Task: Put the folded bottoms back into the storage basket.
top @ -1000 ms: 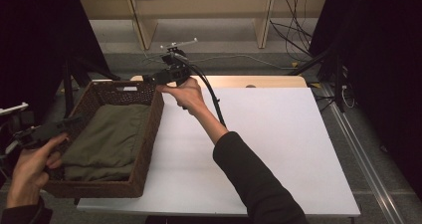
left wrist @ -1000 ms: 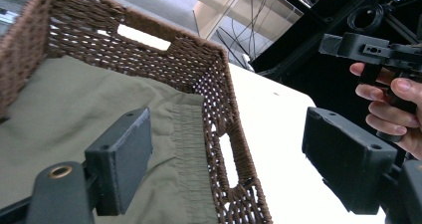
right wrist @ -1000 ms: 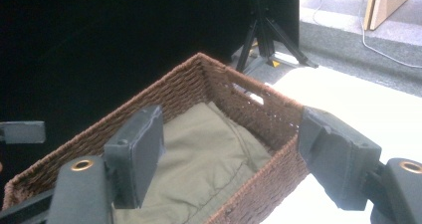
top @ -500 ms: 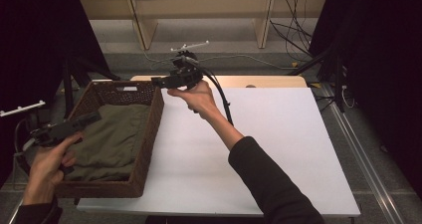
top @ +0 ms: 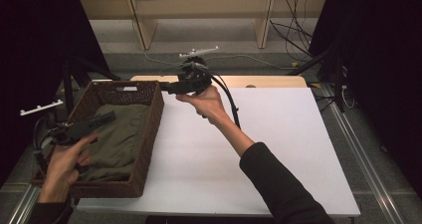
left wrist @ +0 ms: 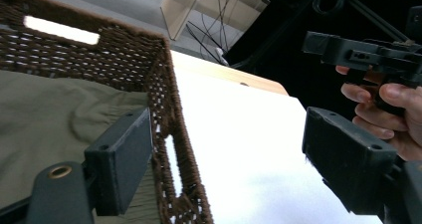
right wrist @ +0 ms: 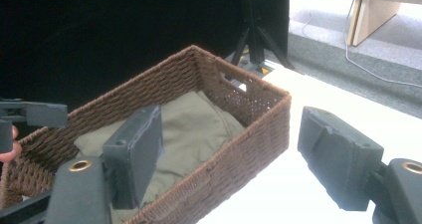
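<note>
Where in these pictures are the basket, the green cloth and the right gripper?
basket [top: 149,134]: high view, on its right woven wall.
green cloth [top: 122,134]: high view, on the middle of the fabric.
right gripper [top: 164,87]: high view, at its jaw tips by the basket's far corner.

No text, label, brand, number or sign can be read on anything in these pictures.

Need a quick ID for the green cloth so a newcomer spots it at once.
Start at the white table; at its left end stands a dark brown wicker basket. The olive-green cloth lies rumpled inside it, covering the bottom. It is the one soft, green thing among hard black grippers and white tabletop.
</note>
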`<action>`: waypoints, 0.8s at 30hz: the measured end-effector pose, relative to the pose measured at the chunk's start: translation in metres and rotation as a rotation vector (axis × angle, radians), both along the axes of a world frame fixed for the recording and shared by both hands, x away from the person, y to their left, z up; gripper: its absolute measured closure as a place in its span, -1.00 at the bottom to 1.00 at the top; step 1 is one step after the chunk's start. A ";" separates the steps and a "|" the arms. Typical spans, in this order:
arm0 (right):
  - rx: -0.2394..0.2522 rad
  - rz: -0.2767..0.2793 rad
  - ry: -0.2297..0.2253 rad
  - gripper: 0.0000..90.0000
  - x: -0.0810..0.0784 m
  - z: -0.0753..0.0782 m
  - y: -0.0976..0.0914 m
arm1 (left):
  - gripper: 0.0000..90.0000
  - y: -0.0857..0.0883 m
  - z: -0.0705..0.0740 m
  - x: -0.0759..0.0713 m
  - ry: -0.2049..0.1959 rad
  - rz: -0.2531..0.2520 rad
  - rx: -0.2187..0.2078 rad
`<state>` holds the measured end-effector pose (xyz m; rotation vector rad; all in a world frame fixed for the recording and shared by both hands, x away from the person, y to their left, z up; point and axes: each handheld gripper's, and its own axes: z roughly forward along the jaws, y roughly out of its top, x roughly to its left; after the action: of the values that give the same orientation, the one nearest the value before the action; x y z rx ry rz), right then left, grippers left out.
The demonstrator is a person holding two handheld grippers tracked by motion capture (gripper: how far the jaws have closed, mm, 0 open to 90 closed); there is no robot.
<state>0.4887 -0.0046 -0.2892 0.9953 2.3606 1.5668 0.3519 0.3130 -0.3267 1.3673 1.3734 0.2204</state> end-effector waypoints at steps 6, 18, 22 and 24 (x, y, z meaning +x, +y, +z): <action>-0.005 -0.015 -0.017 -0.40 -0.005 -0.005 -0.010 | -0.57 -0.014 -0.003 0.002 0.000 -0.022 0.015; -0.003 -0.027 -0.038 -0.40 -0.018 -0.011 -0.040 | -0.58 -0.041 -0.013 0.006 -0.023 -0.058 0.021; 0.003 -0.031 -0.045 -0.40 -0.021 -0.013 -0.049 | -0.59 -0.051 -0.015 0.007 -0.032 -0.074 0.020; 0.007 -0.036 -0.044 -0.42 -0.023 -0.015 -0.054 | -0.59 -0.057 -0.017 0.008 -0.034 -0.086 0.029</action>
<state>0.4655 -0.0586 -0.3040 0.9888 2.2966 1.5691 0.3600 0.2562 -0.3437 1.4371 1.2850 0.2053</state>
